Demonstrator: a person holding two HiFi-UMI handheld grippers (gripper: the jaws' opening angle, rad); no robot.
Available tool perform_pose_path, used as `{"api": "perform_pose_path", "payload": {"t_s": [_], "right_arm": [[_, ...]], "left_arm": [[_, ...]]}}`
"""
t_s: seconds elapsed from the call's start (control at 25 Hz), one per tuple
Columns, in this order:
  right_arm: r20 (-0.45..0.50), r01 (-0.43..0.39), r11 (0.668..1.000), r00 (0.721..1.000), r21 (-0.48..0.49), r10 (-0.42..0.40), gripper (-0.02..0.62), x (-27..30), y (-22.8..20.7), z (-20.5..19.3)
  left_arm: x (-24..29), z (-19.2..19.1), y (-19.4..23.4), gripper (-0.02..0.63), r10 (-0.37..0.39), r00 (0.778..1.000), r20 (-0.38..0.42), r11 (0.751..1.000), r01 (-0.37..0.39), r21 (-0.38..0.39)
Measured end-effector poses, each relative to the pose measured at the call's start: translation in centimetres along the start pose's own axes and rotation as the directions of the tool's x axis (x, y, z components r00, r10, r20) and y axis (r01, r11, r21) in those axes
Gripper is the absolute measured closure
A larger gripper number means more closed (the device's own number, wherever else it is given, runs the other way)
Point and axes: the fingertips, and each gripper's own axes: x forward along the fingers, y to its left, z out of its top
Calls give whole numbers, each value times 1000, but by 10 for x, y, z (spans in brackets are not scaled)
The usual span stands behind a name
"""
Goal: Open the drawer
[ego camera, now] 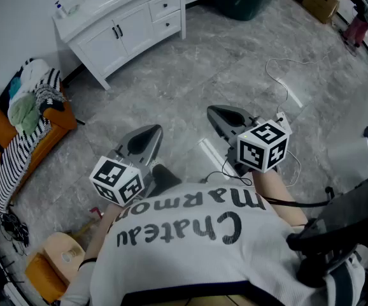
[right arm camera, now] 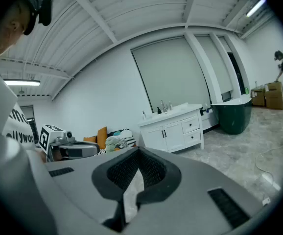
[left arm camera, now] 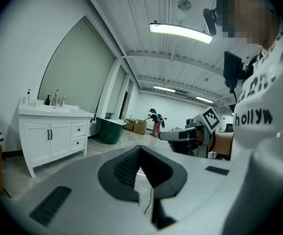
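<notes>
The grey marbled floor [ego camera: 235, 62] stretches wide between the person and the white vanity cabinet [ego camera: 117, 29], which stands well apart at the far wall. Its two small drawers [ego camera: 165, 6] sit flush and shut, so I judge nothing is done yet: approach, grip and pull all remain. The left tongs [ego camera: 149, 134] and the right tongs [ego camera: 217, 113] are both closed tip to tip, holding nothing.

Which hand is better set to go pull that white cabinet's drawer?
Probably the right gripper: its view has the white cabinet nearly straight ahead, while the left gripper sees it off to the side. Both are far away, fingers shut, empty.
</notes>
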Motion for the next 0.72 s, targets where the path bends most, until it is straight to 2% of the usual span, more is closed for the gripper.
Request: {"api": "perform_pose_path", "payload": {"t_s": [0.28, 0.56, 0.72], "right_arm": [[-1, 5, 1000, 1000, 1, -5, 588, 1, -3, 0], [27, -15, 999, 1000, 33, 14, 588, -5, -12, 0], [24, -14, 999, 1000, 51, 13, 588, -4, -23, 4]], "left_arm": [[2, -1, 2, 604, 4, 1000, 3, 1000, -4, -11], [6, 4, 7, 604, 24, 997, 66, 999, -23, -26], [12, 6, 14, 604, 41, 998, 50, 999, -39, -28]]}}
